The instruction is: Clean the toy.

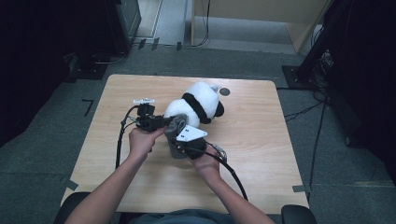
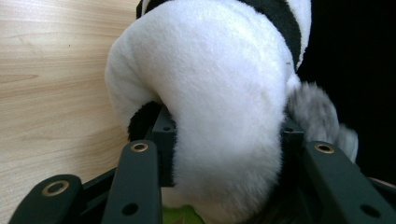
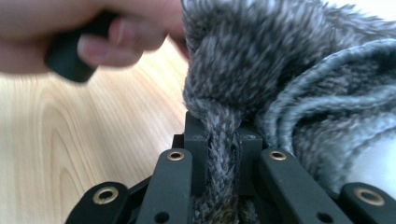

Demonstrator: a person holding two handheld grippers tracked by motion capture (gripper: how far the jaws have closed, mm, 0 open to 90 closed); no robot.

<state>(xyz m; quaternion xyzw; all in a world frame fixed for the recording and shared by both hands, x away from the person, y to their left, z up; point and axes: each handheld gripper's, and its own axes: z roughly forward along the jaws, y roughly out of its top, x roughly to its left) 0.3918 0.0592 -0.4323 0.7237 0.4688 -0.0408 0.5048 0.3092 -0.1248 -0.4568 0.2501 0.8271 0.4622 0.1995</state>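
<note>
A panda [image 1: 198,105] is seen lying on its side on the wooden bench [image 1: 261,154], a little toward the far edge from the middle, as a grey knitted garment [image 1: 176,127] is worked onto its near end. The left gripper [image 1: 161,122] is held at the toy's lower body, its fingers [image 2: 164,135] clamped on the white plush, which bulges out between them in the left gripper view. The right gripper [image 1: 180,142] is held just on the near side of the panda, its fingers [image 3: 198,144] pressed together on a twisted fold of the grey knit, seen taut and bunched in the right gripper view, with the person's left hand [image 3: 88,32] blurred behind it.

The job is judged to be at an early stage. The toy has been steadied and the garment gripped at its edge, but in the high view the knit is seen gathered at the panda's near end only, while the back, the black band and the head remain bare. The garment is yet to be drawn up along the body and smoothed out. Whether any part of the toy is already inside the knit cannot be told.
</note>
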